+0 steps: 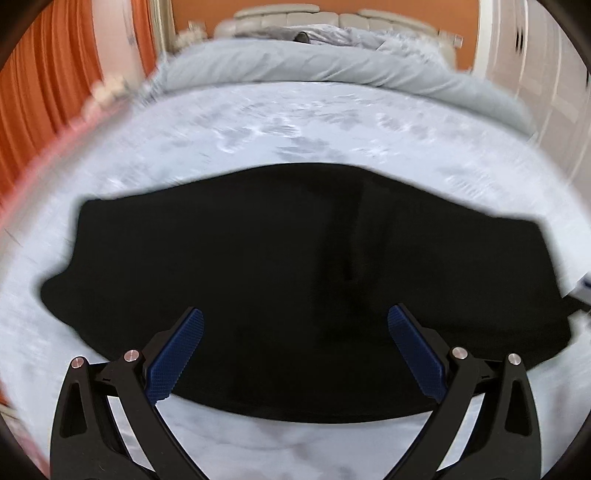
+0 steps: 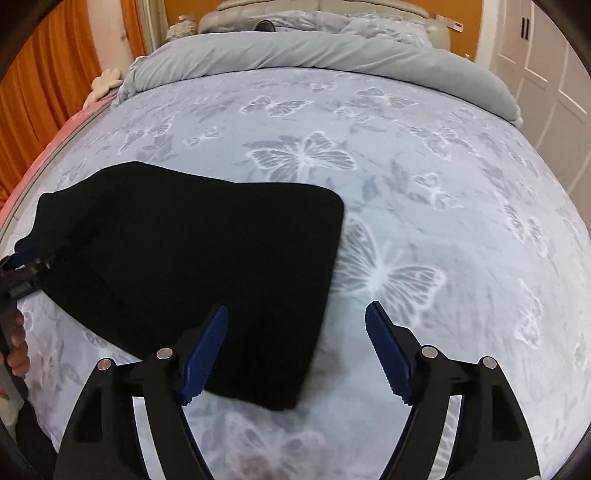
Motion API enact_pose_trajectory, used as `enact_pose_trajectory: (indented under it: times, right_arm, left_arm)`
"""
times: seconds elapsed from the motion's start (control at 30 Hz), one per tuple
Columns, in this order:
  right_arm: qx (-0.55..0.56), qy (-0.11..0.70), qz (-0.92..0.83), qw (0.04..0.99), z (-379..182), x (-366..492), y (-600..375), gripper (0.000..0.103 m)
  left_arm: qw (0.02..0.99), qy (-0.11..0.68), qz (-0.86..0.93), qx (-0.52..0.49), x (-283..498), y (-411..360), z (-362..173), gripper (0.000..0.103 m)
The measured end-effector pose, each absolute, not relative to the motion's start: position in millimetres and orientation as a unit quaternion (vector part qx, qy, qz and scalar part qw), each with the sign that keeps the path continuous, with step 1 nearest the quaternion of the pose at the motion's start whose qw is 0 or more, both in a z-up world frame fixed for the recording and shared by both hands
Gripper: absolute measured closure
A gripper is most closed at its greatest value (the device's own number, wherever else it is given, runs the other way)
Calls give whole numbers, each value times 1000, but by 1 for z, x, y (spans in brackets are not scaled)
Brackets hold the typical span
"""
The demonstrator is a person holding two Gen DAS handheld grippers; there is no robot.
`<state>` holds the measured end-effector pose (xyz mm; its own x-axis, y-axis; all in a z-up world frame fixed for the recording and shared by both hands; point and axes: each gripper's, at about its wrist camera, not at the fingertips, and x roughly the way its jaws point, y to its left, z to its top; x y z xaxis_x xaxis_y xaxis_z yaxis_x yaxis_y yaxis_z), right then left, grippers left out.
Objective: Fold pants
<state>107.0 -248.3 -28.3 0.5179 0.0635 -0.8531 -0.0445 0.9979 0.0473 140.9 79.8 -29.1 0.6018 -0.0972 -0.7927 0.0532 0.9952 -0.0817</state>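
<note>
bedroom setup here: big bed [image 2: 443, 177] with a pale blue sheet covered in white butterfly prints, a plain grey-blue duvet [image 2: 314, 51] rolled back toward the padded beige headboard [image 2: 332, 5]. orange curtains [image 2: 48, 85] hang on the left, orange wall [image 2: 465, 14] behind the bed, white panelled wardrobe doors [image 2: 546, 66] on the right. soft, even light all over.

Left gripper [image 1: 295, 314] fingers spread wide, angled down; right gripper [image 2: 297, 308] likewise, nothing gripped.
</note>
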Motion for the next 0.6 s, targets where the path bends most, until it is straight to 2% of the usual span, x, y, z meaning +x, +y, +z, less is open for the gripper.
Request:
enact_pose_trajectory:
  times: [0.17, 0.33, 0.4, 0.43, 0.5, 0.53, 0.57, 0.6]
  right_arm:
    - [7, 502, 31, 864, -34, 92, -258, 28]
    - [11, 501, 27, 865, -35, 85, -268, 28]
    - [13, 498, 23, 867, -33, 85, -269, 28]
    - [14, 497, 22, 867, -32, 86, -269, 27]
    - [15, 497, 21, 868, -31, 88, -268, 25]
    - [15, 497, 21, 868, -31, 89, -268, 24]
    - [16, 498, 21, 867, -31, 90, -267, 24]
    - [17, 499, 21, 866, -32, 92, -265, 24]
  left_arm:
    - [849, 485, -109, -180, 165, 93, -54, 5]
    - [844, 469, -124, -228, 167, 93, -57, 6]
    - [844, 473, -126, -220, 169, 84, -60, 10]
    - [848, 472, -124, -208, 170, 79, -62, 15]
    - [859, 467, -111, -179, 172, 71, -63, 44]
    - [866, 465, -92, -160, 173, 70, -64, 72]
    - [868, 459, -89, -164, 173, 73, -64, 82]
    - [866, 456, -93, -182, 173, 80, -63, 85]
